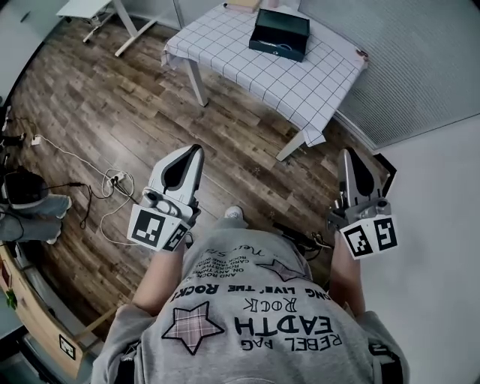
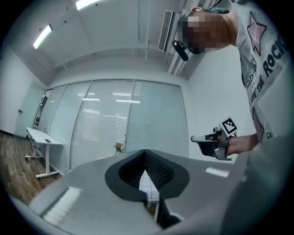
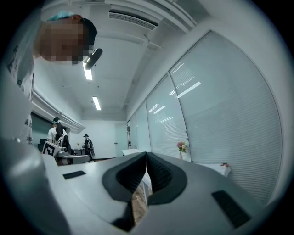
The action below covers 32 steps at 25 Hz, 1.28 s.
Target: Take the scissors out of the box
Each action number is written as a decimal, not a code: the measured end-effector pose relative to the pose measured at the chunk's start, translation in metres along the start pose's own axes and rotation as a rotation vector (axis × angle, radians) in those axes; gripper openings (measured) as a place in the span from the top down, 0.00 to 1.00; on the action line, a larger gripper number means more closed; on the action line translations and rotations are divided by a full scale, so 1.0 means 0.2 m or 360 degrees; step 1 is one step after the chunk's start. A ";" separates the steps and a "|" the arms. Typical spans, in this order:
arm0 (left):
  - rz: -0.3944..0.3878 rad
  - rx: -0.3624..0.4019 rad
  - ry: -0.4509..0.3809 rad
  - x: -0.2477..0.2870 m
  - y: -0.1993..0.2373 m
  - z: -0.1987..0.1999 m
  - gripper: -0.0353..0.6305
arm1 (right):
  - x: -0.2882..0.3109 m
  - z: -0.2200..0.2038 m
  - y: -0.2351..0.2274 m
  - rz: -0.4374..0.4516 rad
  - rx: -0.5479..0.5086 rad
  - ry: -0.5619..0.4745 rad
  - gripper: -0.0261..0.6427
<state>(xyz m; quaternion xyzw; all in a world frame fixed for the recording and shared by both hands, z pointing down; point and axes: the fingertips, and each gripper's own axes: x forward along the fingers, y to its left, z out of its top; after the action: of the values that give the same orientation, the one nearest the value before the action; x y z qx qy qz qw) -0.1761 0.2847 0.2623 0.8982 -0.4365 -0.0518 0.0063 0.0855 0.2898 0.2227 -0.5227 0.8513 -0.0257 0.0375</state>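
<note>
A dark green open box [image 1: 279,33] stands on a table with a white checked cloth [image 1: 300,82], far ahead of me at the top of the head view. Something pale lies inside it near the front wall; I cannot tell that it is the scissors. Both grippers are held level at waist height, well short of the table. My left gripper [image 1: 196,151] has its jaws together with nothing between them [image 2: 145,152]. The right gripper [image 1: 348,154] is likewise shut and empty [image 3: 146,155]. Each gripper shows in the other's view, the right [image 2: 198,138] and the left [image 3: 76,159].
Wooden floor lies between me and the table. White cables and a power strip [image 1: 114,180] trail on the floor at the left, near a seated person [image 1: 30,202]. A second white desk [image 1: 96,9] stands at the far left. Glass walls with blinds [image 2: 115,124] rise behind the table.
</note>
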 end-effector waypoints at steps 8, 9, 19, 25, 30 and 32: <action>-0.0011 -0.0023 0.0050 0.01 0.17 -0.06 0.94 | 0.21 0.00 0.02 -0.0049 -0.0025 0.0042 0.94; -0.0014 0.0023 0.0044 0.00 0.17 -0.04 0.94 | 0.23 0.00 0.02 -0.0047 -0.0029 0.0042 0.94; 0.0013 0.0024 -0.0047 0.07 0.21 -0.02 0.94 | 0.34 -0.04 -0.05 -0.0004 -0.0006 0.0019 0.94; 0.0123 0.0007 -0.0030 0.23 0.31 -0.04 0.94 | 0.55 -0.05 -0.19 0.0085 0.0067 -0.0026 0.94; 0.0171 0.0067 -0.0025 0.43 0.38 -0.03 0.94 | 0.75 -0.07 -0.37 0.0151 0.0089 -0.0013 0.94; 0.0178 0.0090 -0.0017 0.53 0.41 -0.03 0.94 | 0.83 -0.06 -0.45 0.0162 0.0089 -0.0017 0.94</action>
<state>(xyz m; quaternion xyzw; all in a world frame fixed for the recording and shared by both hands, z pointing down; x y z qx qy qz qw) -0.1746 0.1515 0.2636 0.8720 -0.4873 -0.0438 -0.0185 0.0892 0.1016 0.2358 -0.4776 0.8755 -0.0448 0.0581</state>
